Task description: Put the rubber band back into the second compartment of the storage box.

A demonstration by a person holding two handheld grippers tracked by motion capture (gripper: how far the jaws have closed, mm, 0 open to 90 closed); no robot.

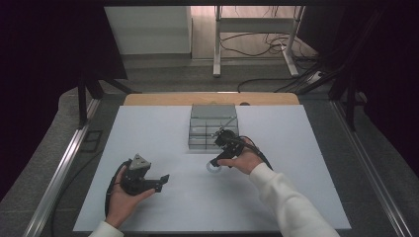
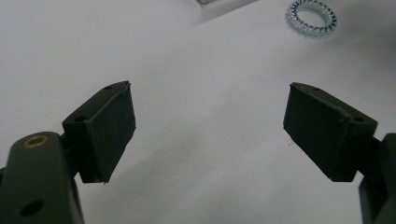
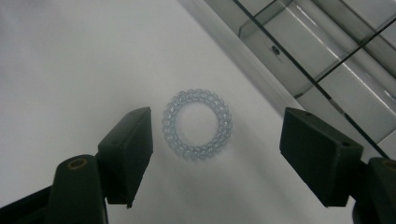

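Two hand-held grippers, both wide open, nothing held. Right hand-held gripper [image 3: 215, 140] over clear spiral hair tie [image 3: 197, 123], tie flat on white surface [image 1: 163, 133] betw jaws, untouched, near grey compartment tray [image 1: 213, 126]. Left hand-held gripper [image 2: 209, 130] well apart.

Desk frame [image 1: 257, 29] and tangled cables [image 1: 262, 47] beyond the table [image 1: 148, 133].

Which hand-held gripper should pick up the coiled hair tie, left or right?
Right. The right hand-held gripper hangs open just above the coiled hair tie, which lies between its jaws. The left hand-held gripper, also open, is well off to the side.
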